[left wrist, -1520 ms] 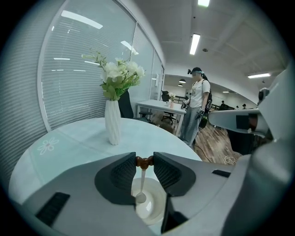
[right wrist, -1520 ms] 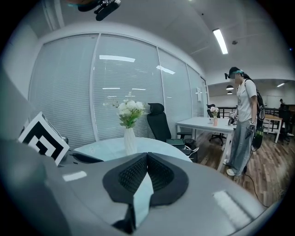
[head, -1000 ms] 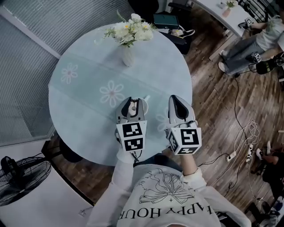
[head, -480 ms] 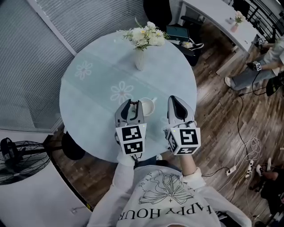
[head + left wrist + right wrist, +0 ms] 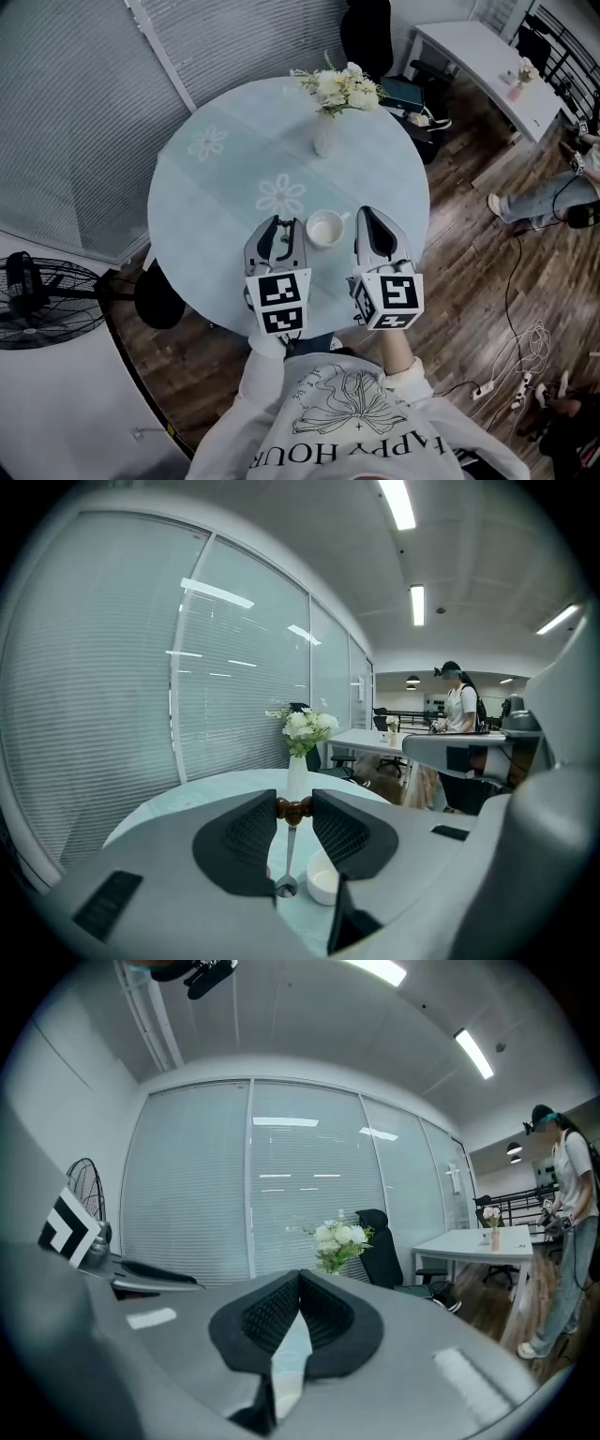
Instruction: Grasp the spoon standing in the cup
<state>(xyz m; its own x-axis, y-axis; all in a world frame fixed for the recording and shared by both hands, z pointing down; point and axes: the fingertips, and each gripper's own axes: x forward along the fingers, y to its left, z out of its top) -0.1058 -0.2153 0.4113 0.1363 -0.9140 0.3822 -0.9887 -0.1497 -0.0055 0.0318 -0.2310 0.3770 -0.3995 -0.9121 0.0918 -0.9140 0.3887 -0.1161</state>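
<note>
The spoon [image 5: 288, 853] is out of the cup [image 5: 325, 228] and sits between the jaws of the left tongs [image 5: 293, 804]. Its brown beaded handle end is pinched right at the jaw tips. From there the thin metal shaft runs straight back down the gap between the two pads, and the bowl end comes lowest in the left gripper view, nearest the tongs' body. So its long axis lines up with the jaws, handle end outward and bowl inward. I can't tell whether it hangs plumb or leans. The left jaws stand a little apart, just the width of that brown end, and both pads press on it. The white cup stands on the round tabletop [image 5: 225, 178] just beside the left tongs, to their right and a bit ahead. From above it lies between the left tongs and the right tongs [image 5: 375, 216], touching neither. The right tongs are closed, their pad tips meeting with nothing caught between them; only a sliver of tabletop shows through the wedge behind the tips. A vase [image 5: 324, 142] of white flowers stands near the far edge, well apart from the cup.
</note>
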